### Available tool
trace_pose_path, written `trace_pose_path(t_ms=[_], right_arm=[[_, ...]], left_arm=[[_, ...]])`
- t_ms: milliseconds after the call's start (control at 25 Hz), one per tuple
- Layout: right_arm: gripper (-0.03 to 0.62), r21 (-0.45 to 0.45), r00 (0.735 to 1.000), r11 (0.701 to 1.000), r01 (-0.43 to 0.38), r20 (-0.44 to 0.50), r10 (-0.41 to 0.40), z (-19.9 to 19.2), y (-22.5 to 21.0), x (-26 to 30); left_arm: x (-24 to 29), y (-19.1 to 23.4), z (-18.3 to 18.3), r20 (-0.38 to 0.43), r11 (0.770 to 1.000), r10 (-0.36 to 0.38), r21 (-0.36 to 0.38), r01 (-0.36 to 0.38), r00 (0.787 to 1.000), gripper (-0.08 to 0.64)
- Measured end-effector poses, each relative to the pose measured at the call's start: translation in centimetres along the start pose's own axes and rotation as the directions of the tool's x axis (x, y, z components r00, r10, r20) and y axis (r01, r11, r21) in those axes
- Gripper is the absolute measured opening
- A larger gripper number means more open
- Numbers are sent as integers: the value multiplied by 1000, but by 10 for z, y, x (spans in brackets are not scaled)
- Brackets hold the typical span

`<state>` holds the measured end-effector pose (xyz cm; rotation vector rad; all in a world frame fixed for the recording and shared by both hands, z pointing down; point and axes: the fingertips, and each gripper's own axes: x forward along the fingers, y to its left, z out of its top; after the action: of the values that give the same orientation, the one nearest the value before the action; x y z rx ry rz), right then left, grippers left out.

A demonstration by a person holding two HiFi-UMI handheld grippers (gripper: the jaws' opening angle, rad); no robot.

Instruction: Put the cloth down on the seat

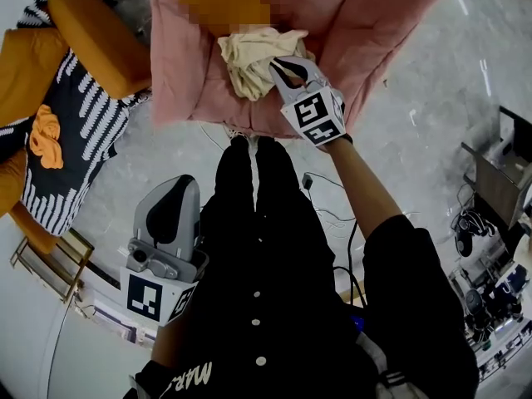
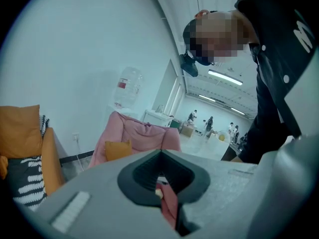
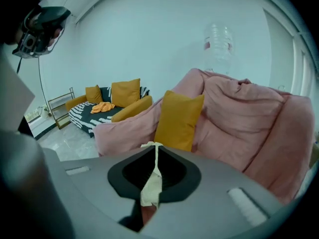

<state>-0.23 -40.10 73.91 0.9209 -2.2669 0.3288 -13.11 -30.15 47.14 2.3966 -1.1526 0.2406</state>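
Note:
A crumpled cream cloth (image 1: pixel 249 61) hangs just over the front of the pink beanbag seat (image 1: pixel 187 73); I cannot tell whether it touches the seat. My right gripper (image 1: pixel 281 67) is shut on the cloth's right side. In the right gripper view a thin fold of the cloth (image 3: pixel 152 180) is pinched between the closed jaws, with the pink seat (image 3: pixel 239 118) and its yellow cushion (image 3: pixel 179 121) beyond. My left gripper (image 1: pixel 179 191) hangs low by the person's left leg, shut and holding nothing. In the left gripper view the pink seat (image 2: pixel 134 133) stands far off.
An orange sofa (image 1: pixel 87 36) with a black-and-white striped blanket (image 1: pixel 75 131) and an orange rag (image 1: pixel 46 135) is at the left. A metal rack (image 1: pixel 41 264) stands below it. Cables (image 1: pixel 328 210) run across the floor, and equipment (image 1: pixel 499 181) crowds the right edge.

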Motion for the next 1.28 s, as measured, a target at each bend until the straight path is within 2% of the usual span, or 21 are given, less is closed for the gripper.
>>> trace_pose_path(t_ms=[80,320,600,960,1040,1160,1280], right_arm=[[28,-1,999,1000,14,32,-14,11,-4,-9],[28,43,993,999,21,111,-25,55,-10,-46],[28,34,973,999,27,230,-34,120,-8,-110],[28,41,944,997,71,320,-81,165,-1,-187],[28,50,933,995,88,346,-100,174,-2,-203],[28,57,899,991,119,417,-132,190,-5,-226],[28,94,882,986,139,442,-166,197,-4,-248]], left_arm=[[2,-3,10,21,1000,-13,16,13,1000,0],[-1,-10,38,80,998,-37,53,33,996,0],[-6,-30,70,146,991,-93,109,78,985,0],[-17,-47,101,203,978,-144,181,108,969,0],[-18,-47,108,219,975,-151,192,109,964,0],[-18,-47,118,245,971,-161,211,109,956,0],[-21,-46,125,262,968,-164,230,104,951,0]])
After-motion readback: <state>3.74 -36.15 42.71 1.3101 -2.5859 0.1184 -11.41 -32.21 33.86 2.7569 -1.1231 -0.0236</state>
